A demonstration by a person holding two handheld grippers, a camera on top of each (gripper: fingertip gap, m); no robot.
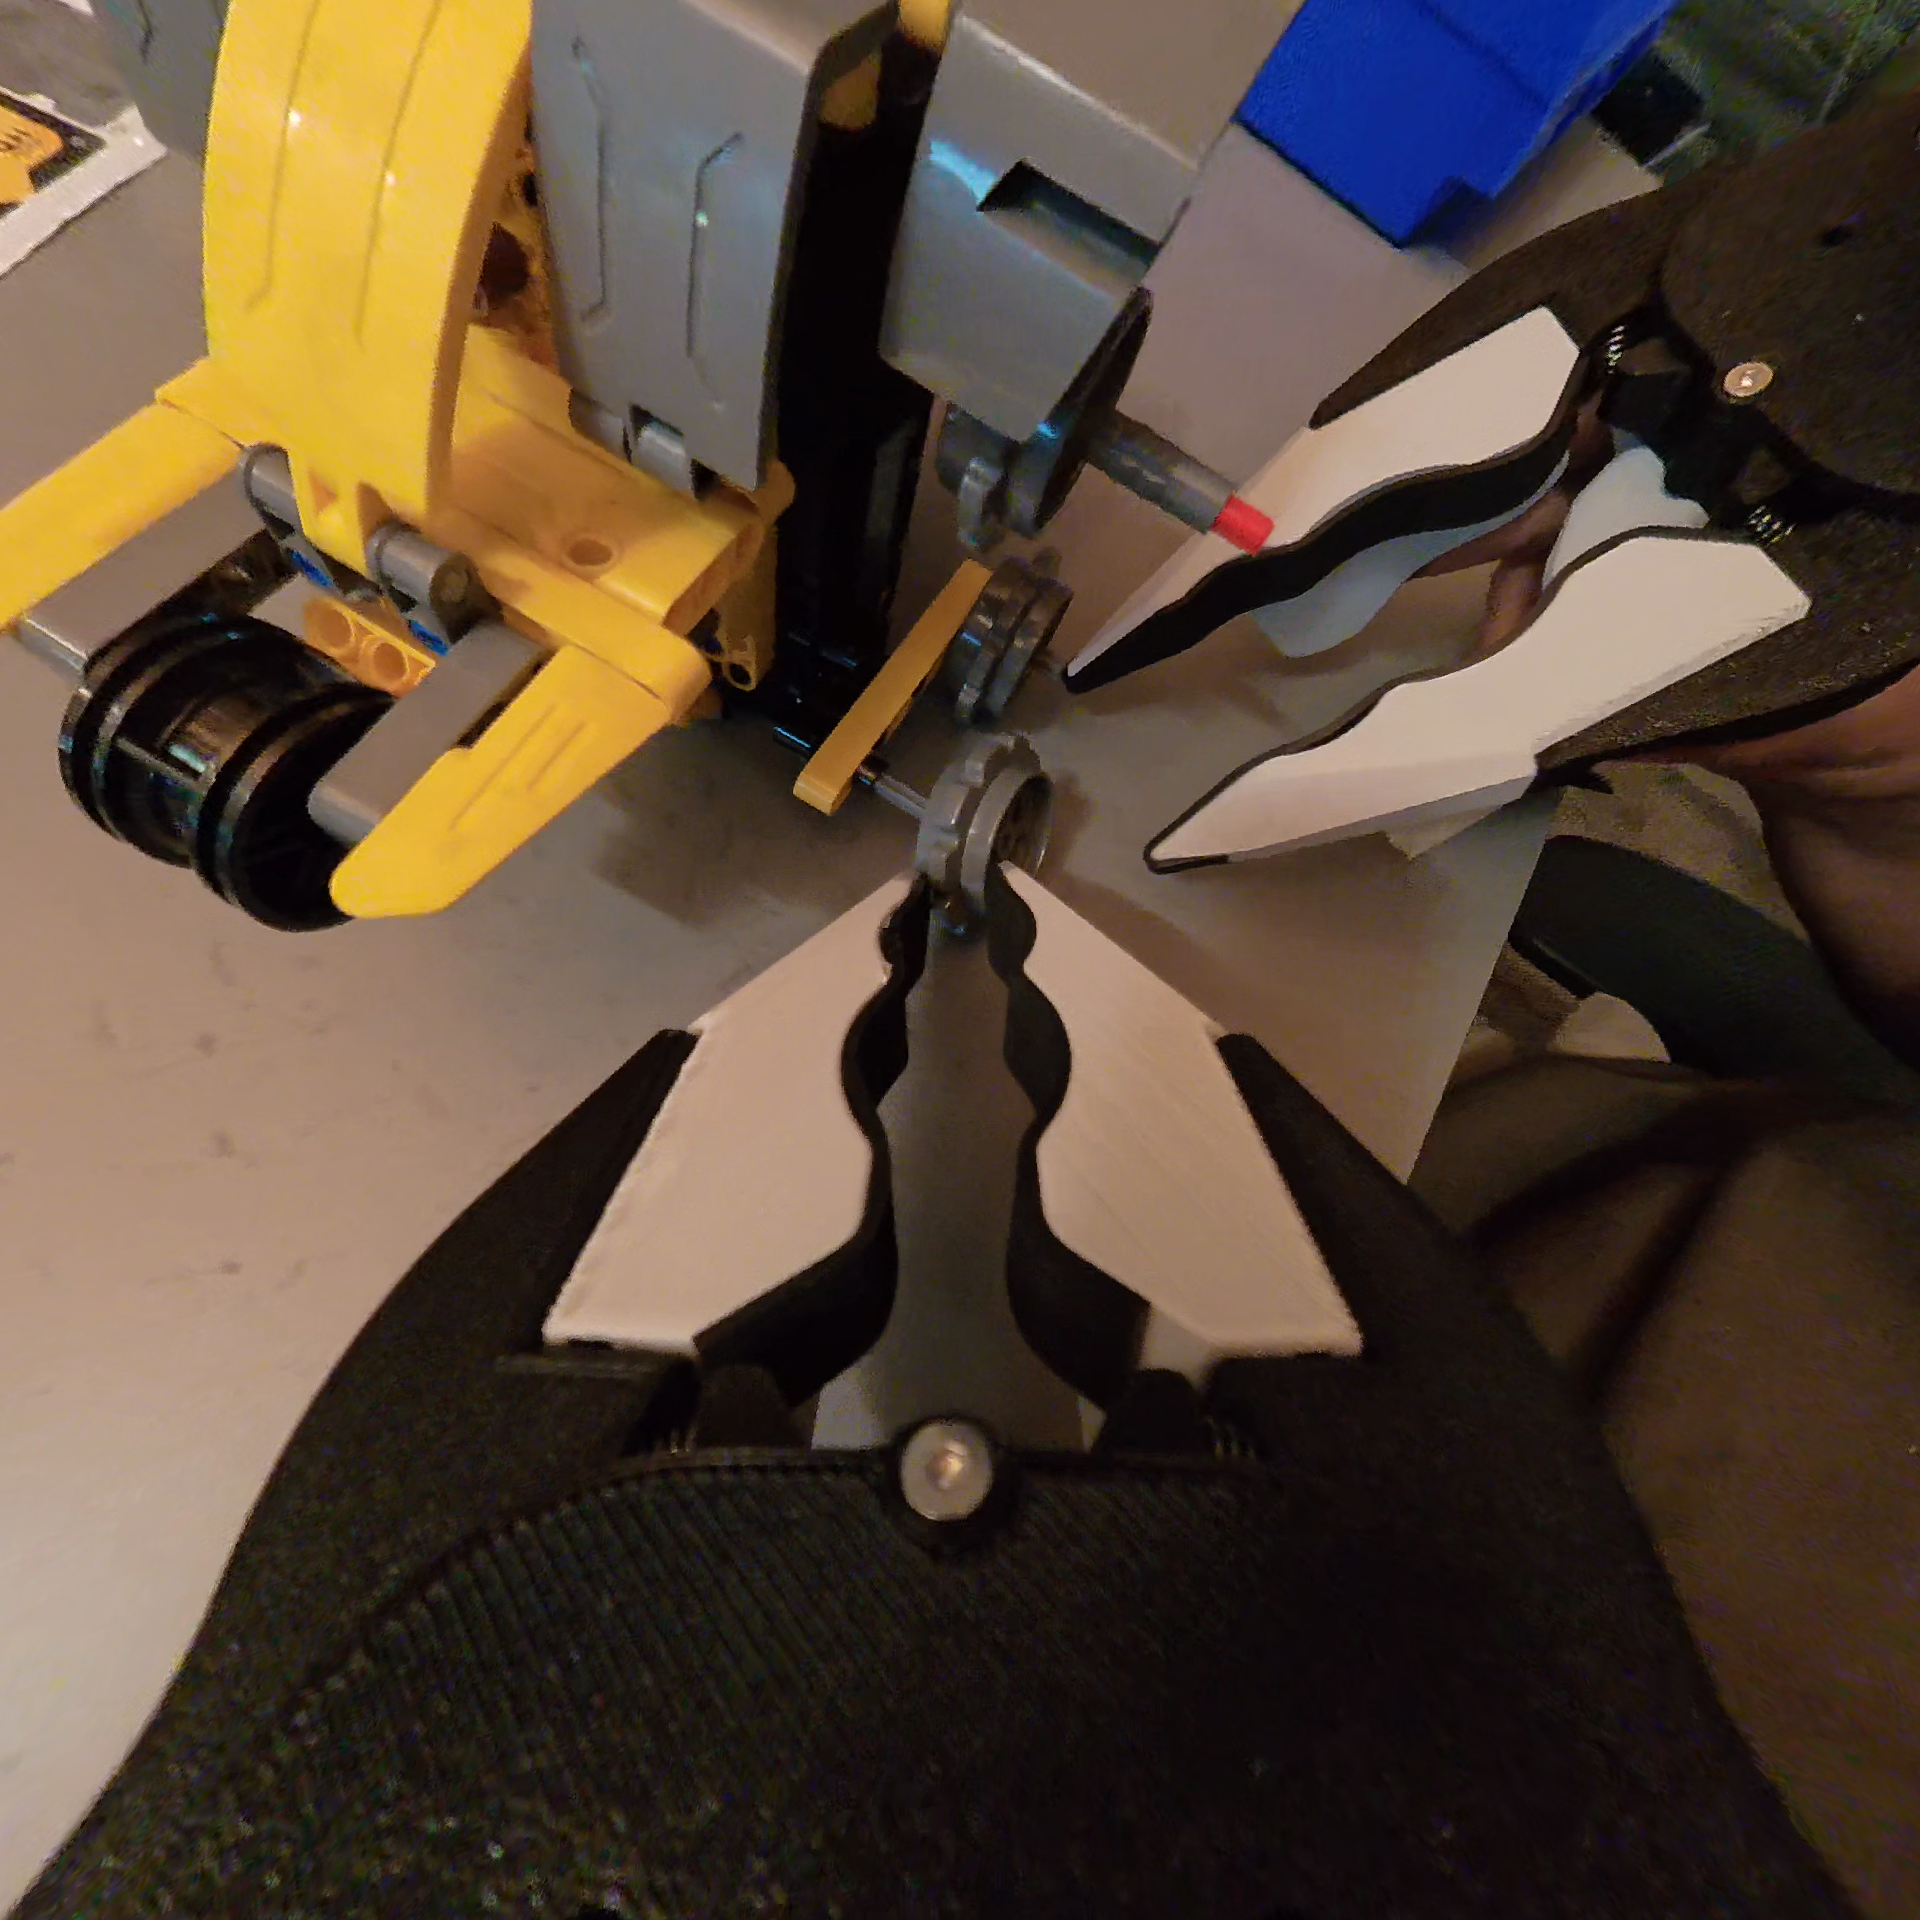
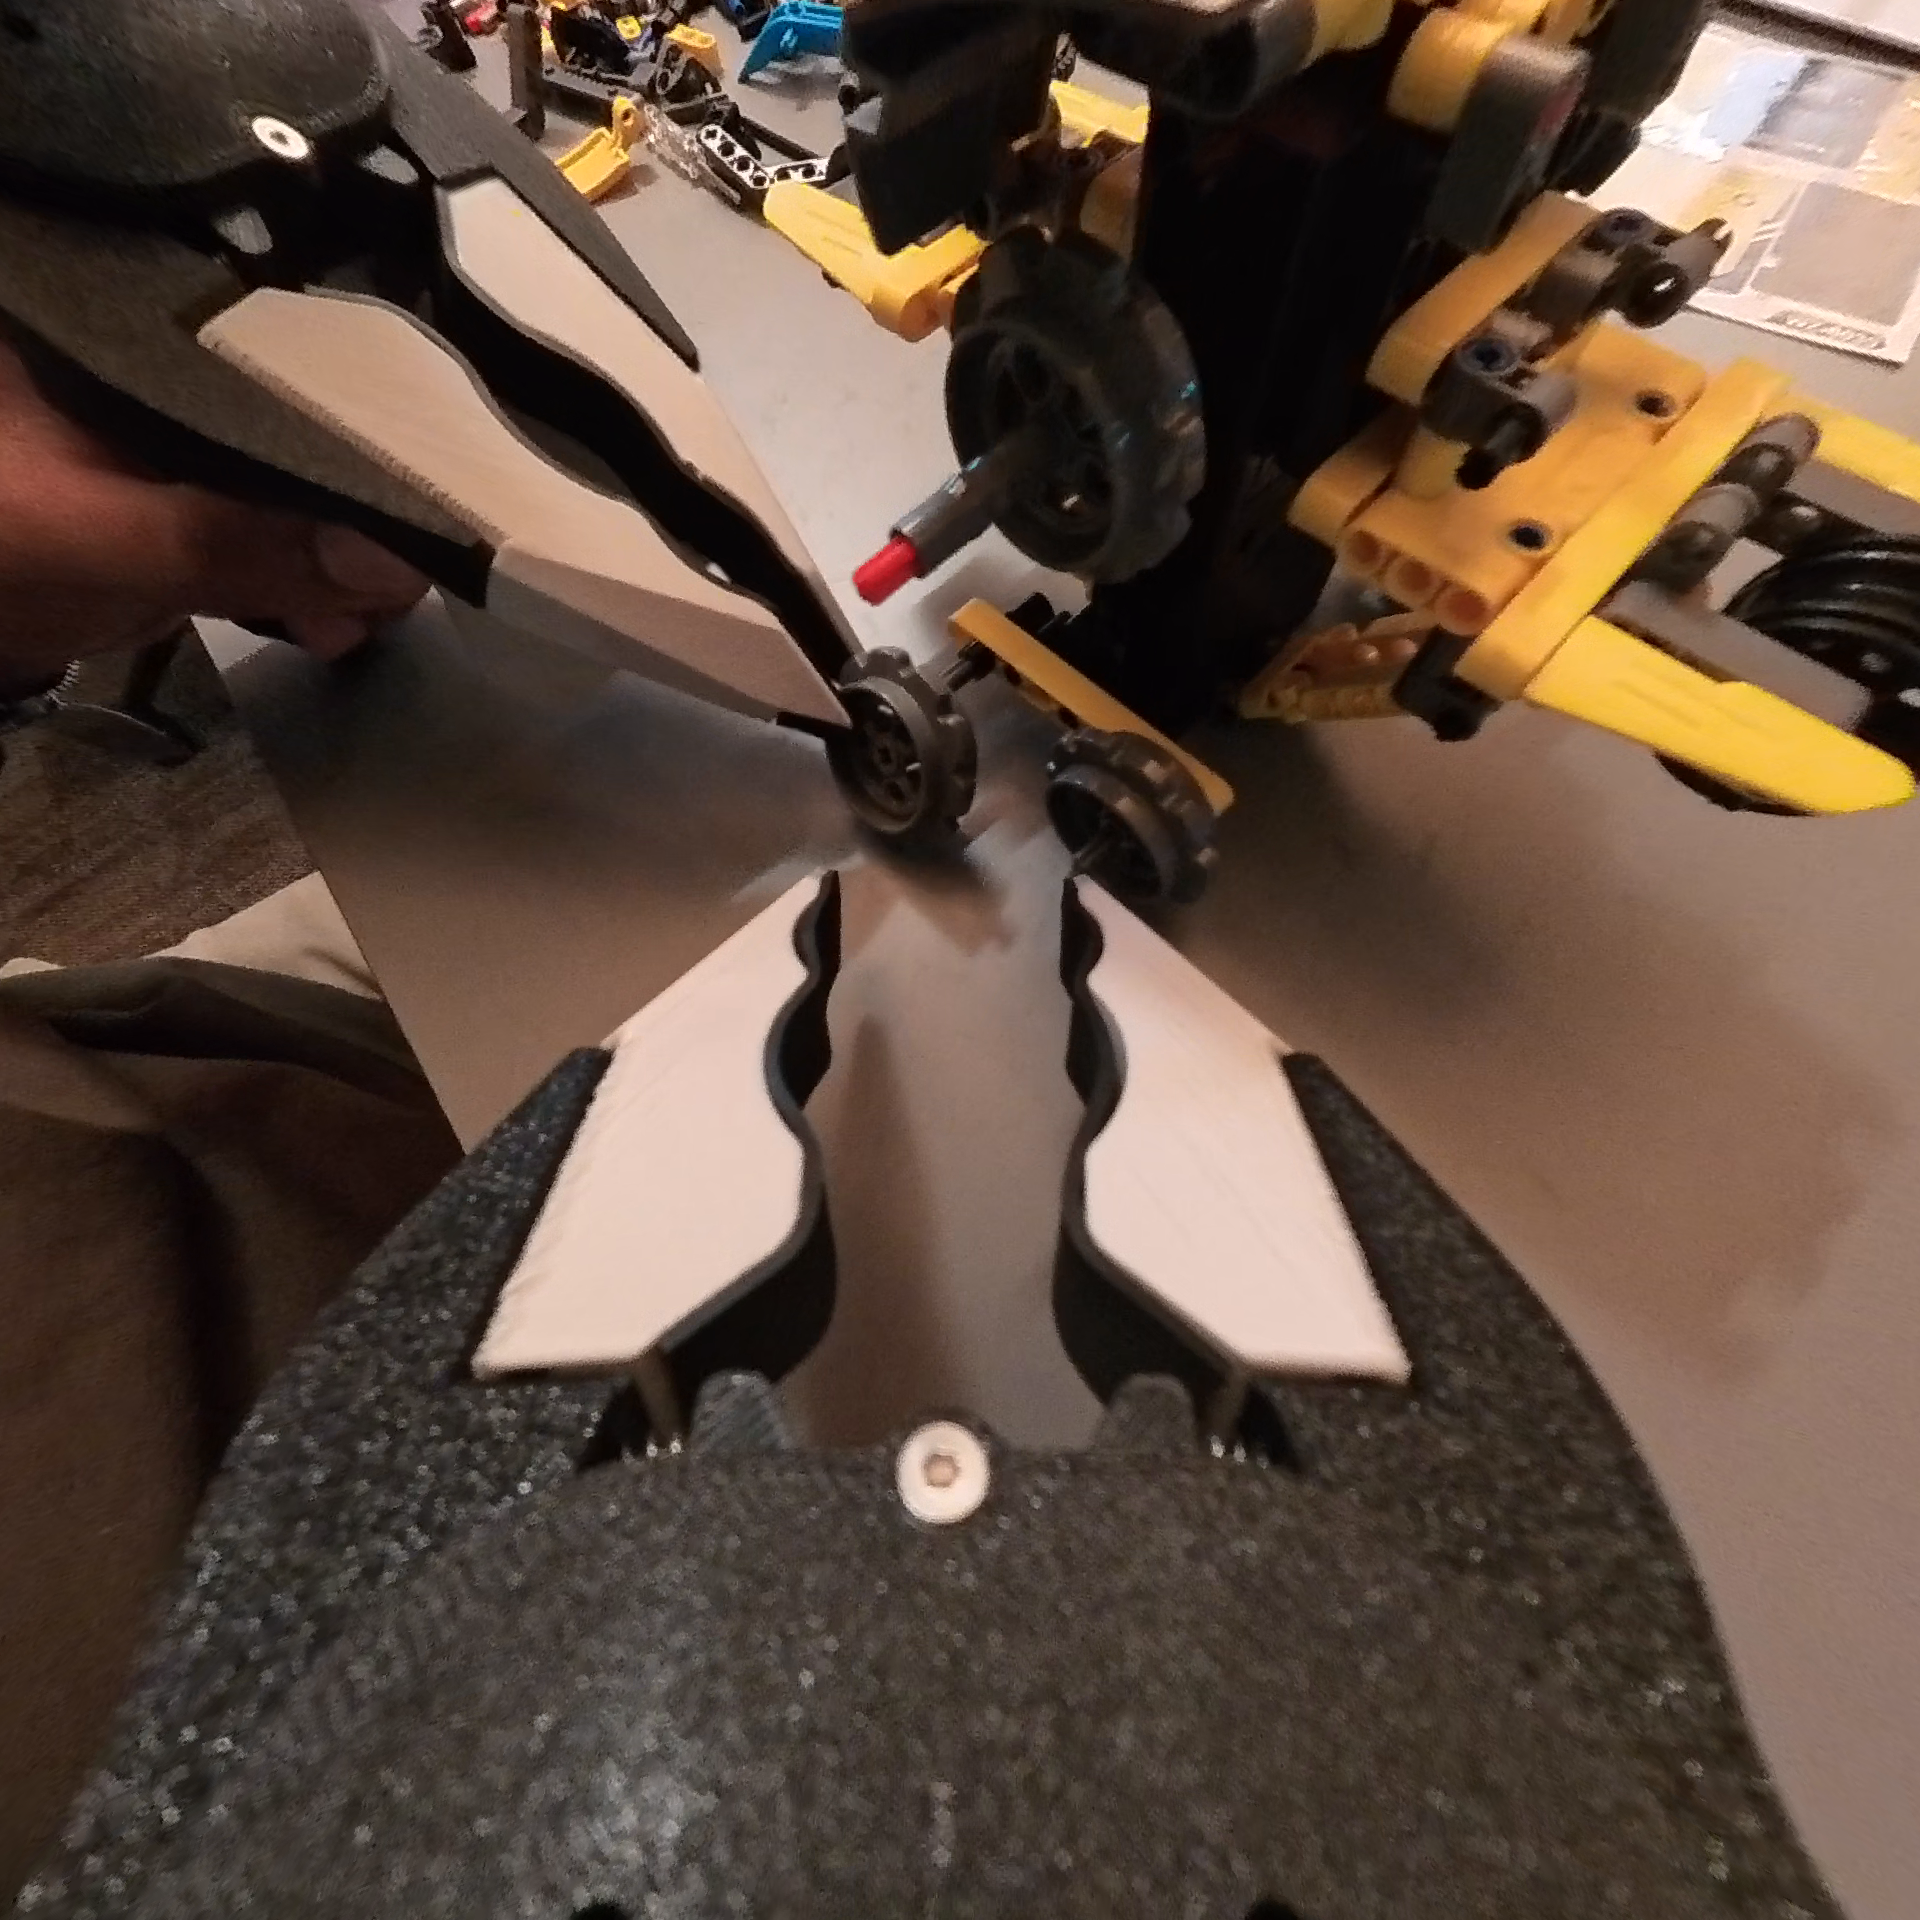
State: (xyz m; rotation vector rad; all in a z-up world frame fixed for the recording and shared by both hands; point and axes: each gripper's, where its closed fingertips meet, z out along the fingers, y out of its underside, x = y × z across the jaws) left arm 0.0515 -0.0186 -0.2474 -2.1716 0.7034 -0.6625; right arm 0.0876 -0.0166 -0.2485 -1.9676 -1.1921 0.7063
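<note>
A yellow, grey and black brick-built model (image 1: 540, 416) stands on the grey table (image 1: 208, 1143). My left gripper (image 1: 961, 899) is shut on a small grey toothed wheel (image 1: 982, 805) that sits on a thin axle by a yellow beam (image 1: 894, 691). The wheel also shows in the right wrist view (image 2: 904, 748), pinched by the left gripper (image 2: 831, 717). A second toothed wheel (image 2: 1132, 821) sits on the same beam (image 2: 1091, 696). My right gripper (image 2: 951, 894) is open and empty, just short of both wheels; it also shows in the left wrist view (image 1: 1112, 769). A grey axle with a red tip (image 2: 894, 571) sticks out of the model.
Loose brick parts (image 2: 665, 94) lie at the far side of the table. Printed sheets (image 2: 1808, 208) lie behind the model. A blue bin (image 1: 1455, 94) stands at the back. The table edge (image 1: 1486, 987) runs close on the right, with a chair and carpet beyond. One gripper's finger ends stand about 5 cm off the other's.
</note>
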